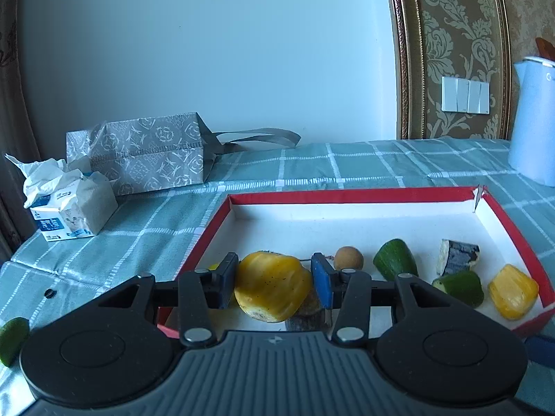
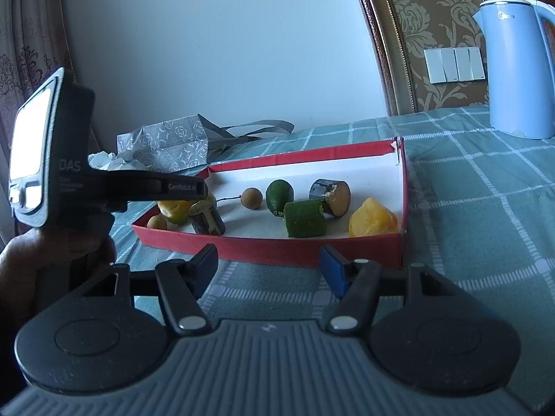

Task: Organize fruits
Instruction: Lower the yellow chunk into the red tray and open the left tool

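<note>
Gripping a yellow fruit piece [image 1: 272, 286] between their blue pads, the left tongs [image 1: 274, 282] hang over the near left corner of the red-rimmed box [image 1: 347, 196]. Both pads press the piece's flanks; its long axis runs roughly across the jaws, from pad to pad. Seen from the right wrist, the held piece sits low over the box's left end, just beside a dark cylindrical piece [image 2: 206, 218] and a small brown round fruit [image 2: 156, 222].

The decisive relation is that between the held piece and the free floor of the box. Objects already inside form a loose row: a second brown round fruit [image 1: 348, 259], a green rounded piece [image 1: 395, 260], a green cut cylinder [image 1: 459, 286], a dark-skinned cut piece [image 1: 458, 256] and a second yellow piece [image 1: 513, 291] at the far right end. Bare white floor lies behind this row, toward the far wall.

The right tongs [image 2: 269, 272] stand parted and empty, over the checked cloth of the desk [image 2: 485, 225], just in front of the box's near wall. The left hand is therefore the one placed to set the piece down; the likely judgement is a release straight below or slightly farther in. One green piece [image 1: 14, 339] remains outside on the cloth, at the left tongs' left.
</note>
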### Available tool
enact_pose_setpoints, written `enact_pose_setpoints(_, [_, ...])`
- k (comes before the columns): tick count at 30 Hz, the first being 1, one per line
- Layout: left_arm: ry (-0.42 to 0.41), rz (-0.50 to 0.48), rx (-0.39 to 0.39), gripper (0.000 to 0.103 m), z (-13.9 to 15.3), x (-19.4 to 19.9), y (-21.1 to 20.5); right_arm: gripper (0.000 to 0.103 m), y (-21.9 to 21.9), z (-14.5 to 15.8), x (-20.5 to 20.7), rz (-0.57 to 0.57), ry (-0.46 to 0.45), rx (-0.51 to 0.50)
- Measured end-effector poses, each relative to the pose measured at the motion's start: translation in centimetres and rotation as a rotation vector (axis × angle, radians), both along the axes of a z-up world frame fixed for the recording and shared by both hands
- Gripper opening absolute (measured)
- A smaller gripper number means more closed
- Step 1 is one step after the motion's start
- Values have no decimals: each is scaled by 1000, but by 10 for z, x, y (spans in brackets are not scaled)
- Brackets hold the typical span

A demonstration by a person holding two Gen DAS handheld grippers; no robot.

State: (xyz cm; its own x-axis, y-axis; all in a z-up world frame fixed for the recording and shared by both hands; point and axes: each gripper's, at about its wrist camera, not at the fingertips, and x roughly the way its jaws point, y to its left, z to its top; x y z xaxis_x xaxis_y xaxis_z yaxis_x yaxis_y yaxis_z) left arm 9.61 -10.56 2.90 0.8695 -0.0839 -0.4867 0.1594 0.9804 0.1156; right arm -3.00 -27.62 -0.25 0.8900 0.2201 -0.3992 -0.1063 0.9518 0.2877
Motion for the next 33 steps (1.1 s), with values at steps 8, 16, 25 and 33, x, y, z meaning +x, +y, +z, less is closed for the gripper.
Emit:
enact_pose_setpoints(8, [-19,1,0,54,0,23,-10,63,-2,-1,2,2,5,7])
enact_pose_setpoints(16, [-25,29,6,71,-4,28,-8,63,-3,-2,3,3,7,14])
enact_pose_setpoints(25, [-59,19,-13,98,6,5,3,80,-2,-1,2,-12,-2,7])
enact_pose_setpoints(33, [-21,-15,-77,100,8,-35,28,98,0,0,0,-18,-3,-10])
